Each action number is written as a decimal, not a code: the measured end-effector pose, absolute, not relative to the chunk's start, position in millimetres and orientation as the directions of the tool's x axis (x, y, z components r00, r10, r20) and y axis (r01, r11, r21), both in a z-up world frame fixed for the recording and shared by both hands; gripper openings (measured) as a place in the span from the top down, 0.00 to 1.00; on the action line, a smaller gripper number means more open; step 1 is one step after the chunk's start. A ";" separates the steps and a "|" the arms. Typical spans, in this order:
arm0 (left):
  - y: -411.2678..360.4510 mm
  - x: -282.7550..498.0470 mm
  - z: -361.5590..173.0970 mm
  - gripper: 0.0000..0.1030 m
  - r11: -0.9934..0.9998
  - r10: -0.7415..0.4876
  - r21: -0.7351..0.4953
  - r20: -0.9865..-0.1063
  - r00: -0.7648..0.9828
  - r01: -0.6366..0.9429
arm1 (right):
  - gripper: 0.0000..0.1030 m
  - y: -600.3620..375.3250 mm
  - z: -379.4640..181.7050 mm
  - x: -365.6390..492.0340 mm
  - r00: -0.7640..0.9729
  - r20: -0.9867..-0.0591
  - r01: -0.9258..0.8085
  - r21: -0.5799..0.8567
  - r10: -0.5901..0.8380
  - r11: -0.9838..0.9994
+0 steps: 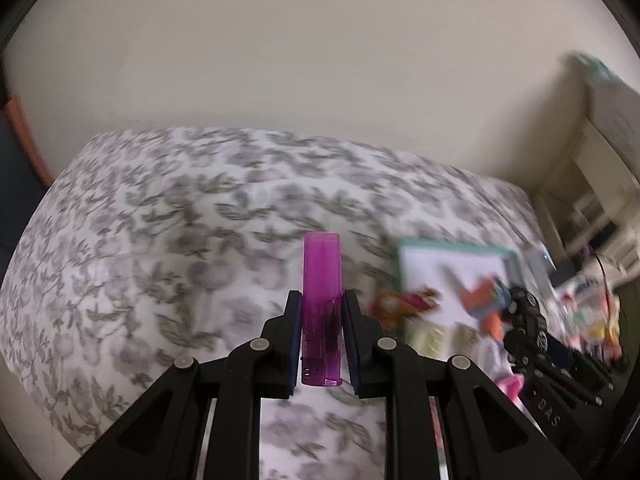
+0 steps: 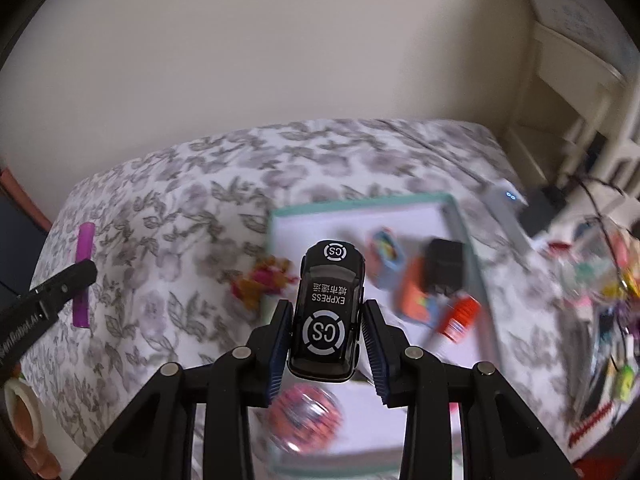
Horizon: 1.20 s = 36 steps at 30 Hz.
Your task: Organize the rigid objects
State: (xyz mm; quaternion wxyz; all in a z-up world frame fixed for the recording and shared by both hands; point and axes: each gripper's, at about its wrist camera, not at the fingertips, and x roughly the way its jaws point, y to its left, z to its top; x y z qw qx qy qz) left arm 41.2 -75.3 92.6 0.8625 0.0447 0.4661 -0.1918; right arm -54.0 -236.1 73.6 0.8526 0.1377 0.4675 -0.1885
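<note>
- Left wrist view: the left gripper [image 1: 322, 320] has its black jaws with blue pads clamped on a translucent purple plastic lighter [image 1: 322, 304], which stands upright between them, its top rising well past the fingertips.
- Under it spreads a white bedsheet printed with grey leaves and flowers [image 1: 168, 232], with a plain cream wall behind on the far side.
- To the right lies a shallow white cardboard box with a teal rim [image 1: 448, 276], blurred, with small colourful items in it that I cannot make out.
- Farther right, the right gripper [image 1: 524, 308] shows from the side, holding something dark over the box.
- Right wrist view: that gripper [image 2: 326, 332] is closed on a small glossy black toy car with white "CS" roundels and the word "EXPRESS" on its roof [image 2: 328, 312]; the pads press on the car's two sides, and it hangs above the near half of the box [image 2: 352, 204].
- In the box I can see a black block [image 2: 444, 264], an orange flat piece [image 2: 416, 296], a red and white tube [image 2: 460, 316] and a light blue piece with bright colours [image 2: 386, 260].
- A red patterned ball [image 2: 306, 416] sits below the car, near the box's near edge.
- A pink and yellow toy figure [image 2: 264, 280] lies on the sheet just left of the box.
- Far left, the lighter [image 2: 84, 264] shows in the left gripper's jaws, well apart from the box.
</note>
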 end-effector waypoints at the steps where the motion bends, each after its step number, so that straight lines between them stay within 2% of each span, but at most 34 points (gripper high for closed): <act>1: -81.5 34.8 91.1 0.80 0.914 -0.297 -0.099 -0.822 0.486 0.392 | 0.64 -241.1 72.9 -64.2 0.483 -0.852 0.464 0.054 -0.201 0.884; 9: -155.3 -28.4 57.7 0.80 0.801 -0.351 -0.061 -0.854 0.384 0.596 | 0.63 -278.5 44.2 -118.2 0.415 -0.889 0.563 0.083 -0.194 0.822; 18: -180.8 -42.4 19.5 0.80 0.757 -0.328 -0.065 -0.898 0.292 0.650 | 0.63 -305.7 2.8 -135.9 0.336 -0.929 0.622 0.098 -0.152 0.777; 20: -178.8 -42.2 16.7 0.72 0.759 -0.331 -0.075 -0.900 0.284 0.647 | 0.62 -307.1 -0.6 -136.8 0.337 -0.930 0.626 0.109 -0.143 0.772; 22: -176.3 -42.2 17.4 0.48 0.760 -0.338 -0.085 -0.898 0.281 0.644 | 0.62 -307.1 -2.1 -137.1 0.338 -0.930 0.629 0.110 -0.144 0.770; 27: -163.3 -43.2 25.2 0.42 0.778 -0.336 -0.068 -0.886 0.321 0.625 | 0.59 -303.5 1.0 -140.9 0.349 -0.924 0.624 0.105 -0.156 0.774; 29: -155.1 -41.6 27.8 0.37 0.790 -0.332 -0.067 -0.883 0.333 0.609 | 0.45 -301.1 3.2 -143.8 0.354 -0.920 0.626 0.100 -0.166 0.774; 31: -142.4 -40.9 31.1 0.30 0.813 -0.304 -0.039 -0.879 0.366 0.581 | 0.41 -297.2 5.9 -147.9 0.361 -0.916 0.625 0.101 -0.172 0.774; 33: -130.3 -41.4 34.2 0.28 0.829 -0.273 -0.003 -0.874 0.401 0.559 | 0.38 -291.6 8.3 -151.2 0.377 -0.911 0.614 0.110 -0.168 0.781; 35: -117.1 -41.2 35.5 0.28 0.847 -0.236 0.030 -0.874 0.425 0.531 | 0.28 -282.7 10.9 -154.8 0.394 -0.904 0.598 0.112 -0.168 0.794; 36: -109.5 -41.4 36.2 0.28 0.856 -0.223 0.037 -0.873 0.434 0.515 | 0.26 -278.1 12.3 -156.3 0.401 -0.900 0.590 0.111 -0.171 0.800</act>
